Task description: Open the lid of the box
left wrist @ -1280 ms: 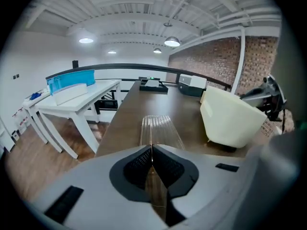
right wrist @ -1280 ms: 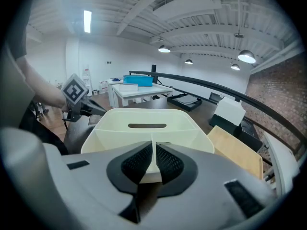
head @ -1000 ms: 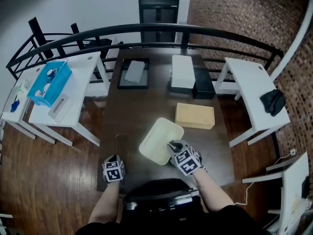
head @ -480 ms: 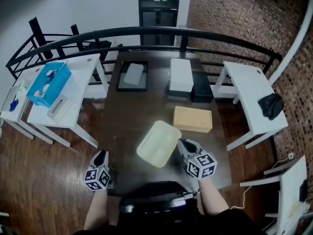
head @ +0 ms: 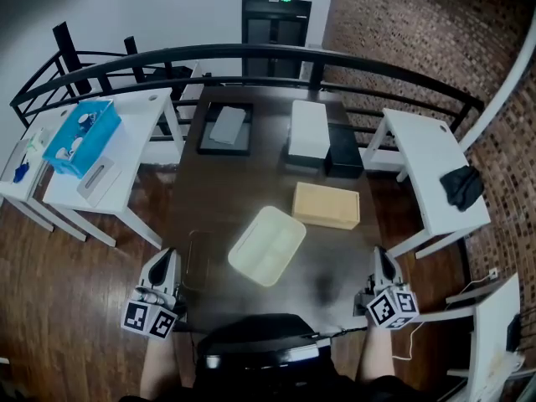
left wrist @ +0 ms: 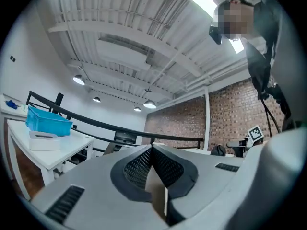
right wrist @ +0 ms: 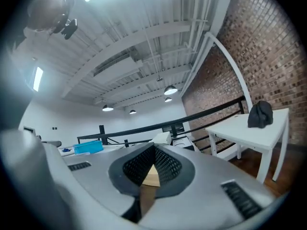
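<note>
The left gripper (head: pixel 162 264) and the right gripper (head: pixel 381 260) hold nothing, their fingers pressed together; the left ones have just closed. The tan box (head: pixel 327 205) lies on the tabletop (head: pixel 218 191), with the cream lid (head: pixel 268 245) just beside it.

Table (head: pixel 226 199): dark, smooth, faint sheen. On it, cream lid (head: pixel 268 245): smooth, matt, plastic-looking; tan box (head: pixel 326 205): matt, wood-like. Floor (head: pixel 75 308) beside table: glossy wood planks. Wall (head: pixel 402 32) behind table: rough brick.
</note>
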